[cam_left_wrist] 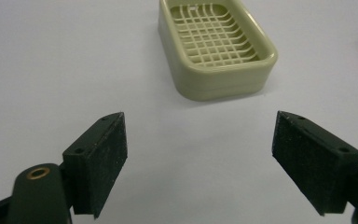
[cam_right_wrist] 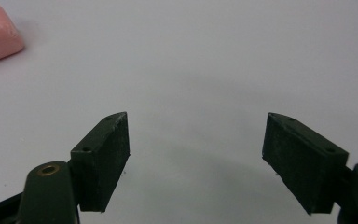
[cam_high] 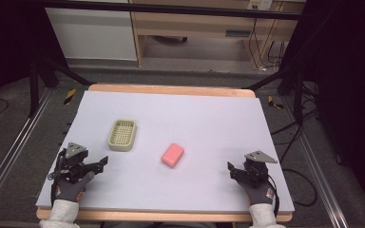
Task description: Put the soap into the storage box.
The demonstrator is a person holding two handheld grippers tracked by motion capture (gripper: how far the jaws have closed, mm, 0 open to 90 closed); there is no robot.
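Resting near the front corners of the white table [cam_high: 195, 114], the left gripper [cam_left_wrist: 200, 158] and right gripper [cam_right_wrist: 196, 158] both stand wide and empty. A pink rounded soap bar [cam_high: 172, 155] lies mid-table, just right of the pale green slotted plastic soap dish [cam_high: 122, 135]. Approaching low, square across the bar's short sides, should give a sure grip.

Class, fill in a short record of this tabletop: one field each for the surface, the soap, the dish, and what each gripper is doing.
surface: white table top
soap: pink bar, lying flat near the middle, apart from the dish
dish: pale green soap dish with a grid floor, empty, left of the bar
left gripper: jaws open, nothing between them, pointing toward the dish
right gripper: jaws open, nothing between them, resting near the right front corner
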